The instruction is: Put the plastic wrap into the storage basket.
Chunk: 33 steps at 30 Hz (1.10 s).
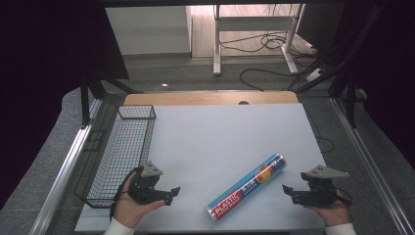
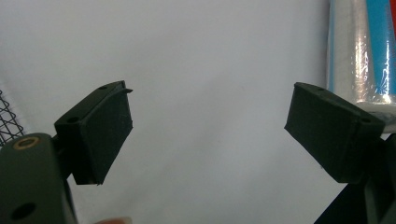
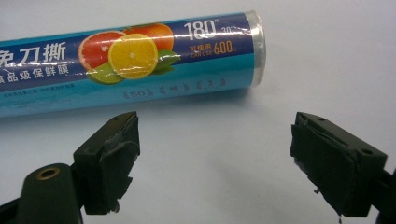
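- Both our tongs, left (image 1: 172, 192) and right (image 1: 288, 191), gape wide and empty.
- We should square the right tongs across the wrap roll (image 1: 246, 185) before squeezing.
- Then lift it level towards the wire basket (image 1: 122, 147).

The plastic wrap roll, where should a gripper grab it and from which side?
Probably around the middle of the plastic wrap roll, across its round body, coming from above. It lies flat and slanted on the table, so jaws should turn crosswise to its length. The right gripper, open, is nearest.
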Motion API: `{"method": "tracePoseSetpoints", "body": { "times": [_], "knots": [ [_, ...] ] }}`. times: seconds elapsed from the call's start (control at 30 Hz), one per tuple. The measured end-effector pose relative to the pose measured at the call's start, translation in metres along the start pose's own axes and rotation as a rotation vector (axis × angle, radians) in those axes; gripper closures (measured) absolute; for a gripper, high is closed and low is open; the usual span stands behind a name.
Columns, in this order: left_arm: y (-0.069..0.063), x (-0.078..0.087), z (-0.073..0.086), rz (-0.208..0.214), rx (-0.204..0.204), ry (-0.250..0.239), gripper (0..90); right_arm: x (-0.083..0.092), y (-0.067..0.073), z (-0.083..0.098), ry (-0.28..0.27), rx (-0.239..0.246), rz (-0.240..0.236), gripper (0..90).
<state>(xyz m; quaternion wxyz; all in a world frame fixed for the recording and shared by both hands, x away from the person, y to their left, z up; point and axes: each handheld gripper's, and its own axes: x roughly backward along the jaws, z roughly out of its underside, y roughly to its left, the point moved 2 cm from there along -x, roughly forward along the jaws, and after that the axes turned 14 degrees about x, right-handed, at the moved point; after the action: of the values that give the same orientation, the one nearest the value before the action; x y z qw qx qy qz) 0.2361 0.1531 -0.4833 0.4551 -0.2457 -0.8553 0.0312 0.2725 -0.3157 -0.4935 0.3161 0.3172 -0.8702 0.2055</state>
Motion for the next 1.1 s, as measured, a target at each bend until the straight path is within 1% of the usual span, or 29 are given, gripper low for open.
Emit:
{"method": "tracePoseSetpoints", "body": {
  "times": [0.1, 0.13, 0.33, 0.53, 0.7, 0.9, 0.93, 0.97, 1.1],
  "knots": [
    [-0.002, -0.002, -0.001, 0.002, 0.016, 0.005, 14.5, -0.001, -0.001, 0.001, 0.006, -0.005, 0.003, 16.4],
    [-0.004, -0.003, -0.002, 0.003, 0.016, 0.009, 14.6, -0.001, -0.001, 0.001, 0.007, -0.005, 0.002, 16.4],
    [-0.016, -0.007, -0.008, 0.031, -0.012, 0.014, 15.0, -0.001, -0.003, 0.002, 0.005, -0.006, 0.004, 16.4],
    [-0.034, -0.011, -0.020, 0.058, -0.051, 0.014, 16.0, 0.000, -0.004, 0.003, 0.007, -0.010, 0.009, 16.3],
    [-0.047, -0.017, -0.027, 0.073, -0.062, 0.022, 16.0, 0.000, -0.004, 0.003, -0.003, -0.003, 0.018, 16.3],
    [-0.065, -0.021, -0.039, 0.091, -0.091, 0.040, 16.0, -0.001, -0.003, 0.003, 0.002, -0.002, 0.021, 16.2],
    [-0.065, -0.021, -0.039, 0.091, -0.091, 0.040, 15.9, -0.001, -0.003, 0.003, 0.002, -0.002, 0.021, 16.2],
    [-0.071, -0.024, -0.044, 0.101, -0.102, 0.049, 16.0, -0.001, -0.004, 0.003, 0.003, -0.003, 0.023, 16.3],
    [-0.084, -0.029, -0.055, 0.117, -0.119, 0.057, 16.3, -0.001, -0.004, 0.004, 0.004, -0.007, 0.025, 16.2]
  ]
}}
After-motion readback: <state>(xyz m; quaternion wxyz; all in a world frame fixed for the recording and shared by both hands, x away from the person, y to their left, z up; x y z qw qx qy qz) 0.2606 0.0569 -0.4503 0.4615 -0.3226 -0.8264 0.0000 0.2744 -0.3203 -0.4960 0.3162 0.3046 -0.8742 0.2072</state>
